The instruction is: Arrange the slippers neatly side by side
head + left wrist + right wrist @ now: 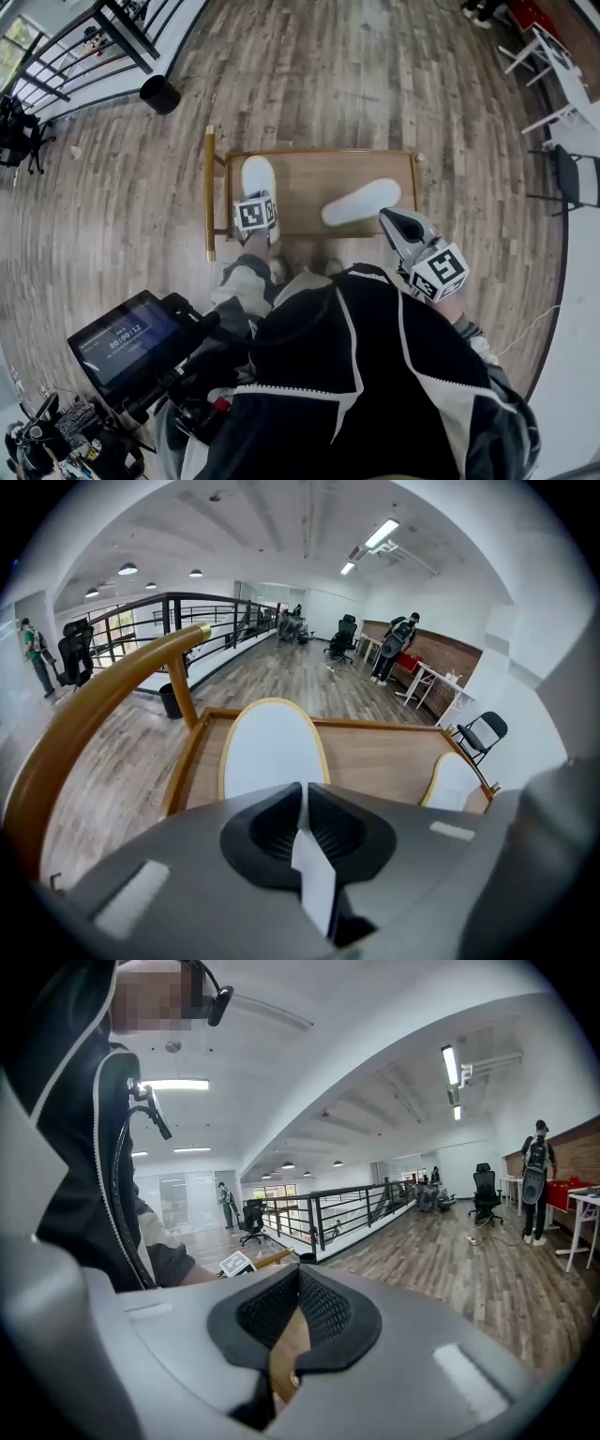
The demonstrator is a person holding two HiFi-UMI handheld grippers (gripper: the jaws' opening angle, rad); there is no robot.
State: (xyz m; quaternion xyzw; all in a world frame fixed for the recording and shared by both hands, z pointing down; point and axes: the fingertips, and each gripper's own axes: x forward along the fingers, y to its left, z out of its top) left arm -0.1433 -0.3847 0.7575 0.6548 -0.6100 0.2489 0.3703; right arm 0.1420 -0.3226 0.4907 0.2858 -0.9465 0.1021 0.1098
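Observation:
Two white slippers lie on a low wooden cart (319, 169). The left slipper (258, 176) points straight away from me. The right slipper (361, 202) lies slanted, toe to the far right. My left gripper (255, 202) sits at the left slipper's heel, its jaws closed on it. In the left gripper view the slipper (272, 747) stretches ahead of the gripper (302, 789), and white shows in the slit between the jaws. My right gripper (388, 218) hangs by the cart's front right, shut and empty, apart from the slanted slipper. In its own view the right gripper (298, 1274) faces the room.
A gold handle rail (209, 192) runs along the cart's left side. A black bin (160, 94) stands near a black railing (84, 47) at the far left. A screen on a rig (127, 342) is by my left leg. Chairs and white tables (572, 178) stand at the right.

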